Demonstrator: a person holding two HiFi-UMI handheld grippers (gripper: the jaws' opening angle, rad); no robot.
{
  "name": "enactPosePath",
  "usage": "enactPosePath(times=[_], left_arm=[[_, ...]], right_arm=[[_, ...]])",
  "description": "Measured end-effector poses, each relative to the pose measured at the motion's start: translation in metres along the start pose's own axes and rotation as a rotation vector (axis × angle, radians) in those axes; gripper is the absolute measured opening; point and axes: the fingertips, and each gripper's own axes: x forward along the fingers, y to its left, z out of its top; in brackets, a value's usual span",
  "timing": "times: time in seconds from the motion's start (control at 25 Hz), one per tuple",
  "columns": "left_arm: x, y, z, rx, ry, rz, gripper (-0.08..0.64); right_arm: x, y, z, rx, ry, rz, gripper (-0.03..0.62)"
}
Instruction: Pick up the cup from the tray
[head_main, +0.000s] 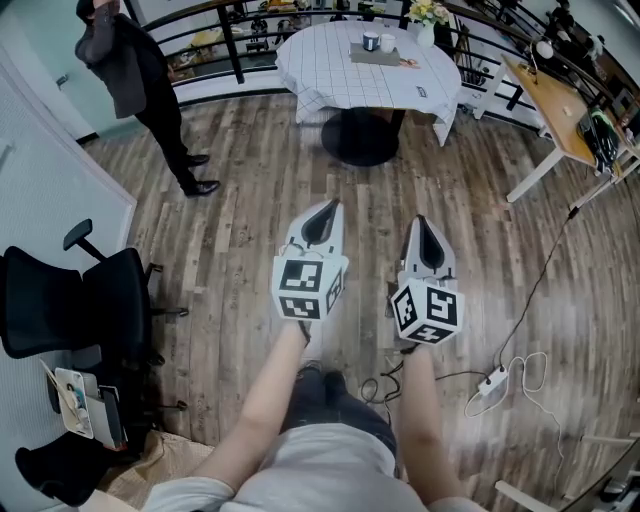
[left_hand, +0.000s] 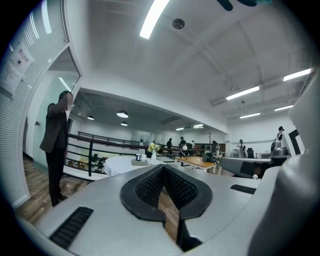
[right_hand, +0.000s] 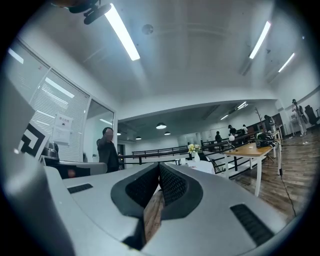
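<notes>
A round table with a white checked cloth (head_main: 330, 62) stands far ahead across the wood floor. On it lies a grey tray (head_main: 374, 56) with a dark cup (head_main: 370, 41) and a white cup (head_main: 388, 42); a flower vase (head_main: 425, 30) is beside them. My left gripper (head_main: 329, 206) and right gripper (head_main: 421, 222) are held side by side at waist height, well short of the table, both shut and empty. In the left gripper view the gripper (left_hand: 163, 166) points at the distant table (left_hand: 120, 162) and cup (left_hand: 138, 157). The right gripper (right_hand: 159, 165) hides most of the table; only the flowers (right_hand: 191, 148) show.
A person in dark clothes (head_main: 140, 70) stands at the far left near a black railing (head_main: 220, 30). A black office chair (head_main: 80, 300) is at my left. A wooden desk (head_main: 560, 110) stands at the right, with a power strip and cable (head_main: 495, 380) on the floor.
</notes>
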Motion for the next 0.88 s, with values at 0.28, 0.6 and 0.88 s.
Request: enactPosePath(times=[0.28, 0.6, 0.88], left_arm=[[0.007, 0.005, -0.003, 0.000, 0.008, 0.029, 0.005], [0.054, 0.039, 0.001, 0.000, -0.010, 0.036, 0.005], [0.129, 0.081, 0.010, -0.001, -0.011, 0.008, 0.005]], right_arm=[[0.018, 0.001, -0.007, 0.025, 0.014, 0.036, 0.008], [0.071, -0.007, -0.017, 0.031, 0.012, 0.034, 0.008], [0.152, -0.019, -0.017, 0.031, 0.005, 0.002, 0.008]])
